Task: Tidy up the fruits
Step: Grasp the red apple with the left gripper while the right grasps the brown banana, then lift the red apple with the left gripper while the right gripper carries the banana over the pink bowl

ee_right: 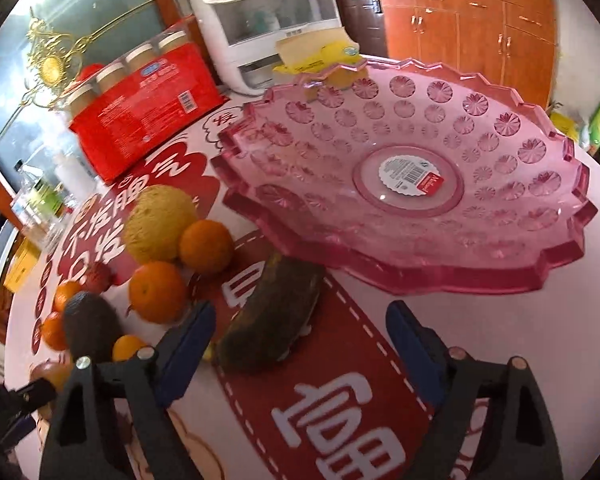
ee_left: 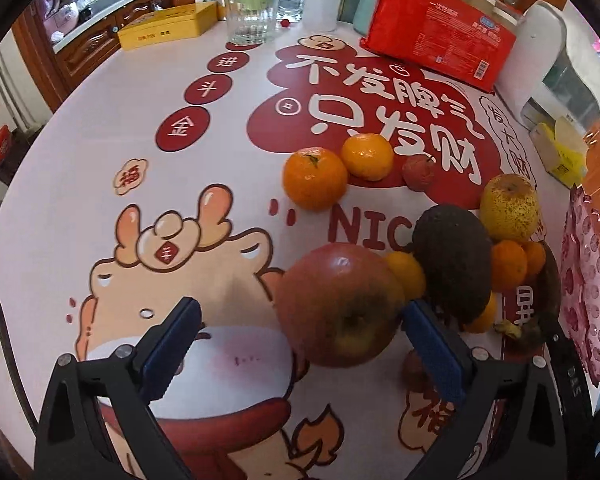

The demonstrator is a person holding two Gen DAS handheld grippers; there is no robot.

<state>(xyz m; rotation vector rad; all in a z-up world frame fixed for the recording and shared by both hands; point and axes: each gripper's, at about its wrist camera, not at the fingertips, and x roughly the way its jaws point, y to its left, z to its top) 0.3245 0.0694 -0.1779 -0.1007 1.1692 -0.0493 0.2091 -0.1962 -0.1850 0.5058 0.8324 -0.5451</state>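
In the left wrist view my left gripper (ee_left: 300, 340) is open; a red apple (ee_left: 338, 304) sits between its fingers, close to the right finger. Behind it lie a dark avocado (ee_left: 454, 260), a yellow pear (ee_left: 508, 208), several oranges (ee_left: 314, 178) and a small red lychee (ee_left: 419, 172). In the right wrist view my right gripper (ee_right: 300, 340) is open over a blackened banana (ee_right: 272, 320). The empty pink fruit plate (ee_right: 420, 272) stands just beyond it. The pear (ee_right: 156, 224), oranges (ee_right: 206, 246) and avocado (ee_right: 90, 328) lie to the left.
A red package of cups (ee_left: 440, 36) and a white dispenser (ee_left: 540, 60) stand at the back of the printed tablecloth (ee_left: 100, 160). A glass (ee_left: 250, 18), bottles and a yellow tin (ee_left: 168, 26) are far left. A yellow tissue box (ee_right: 316, 56) is behind the plate.
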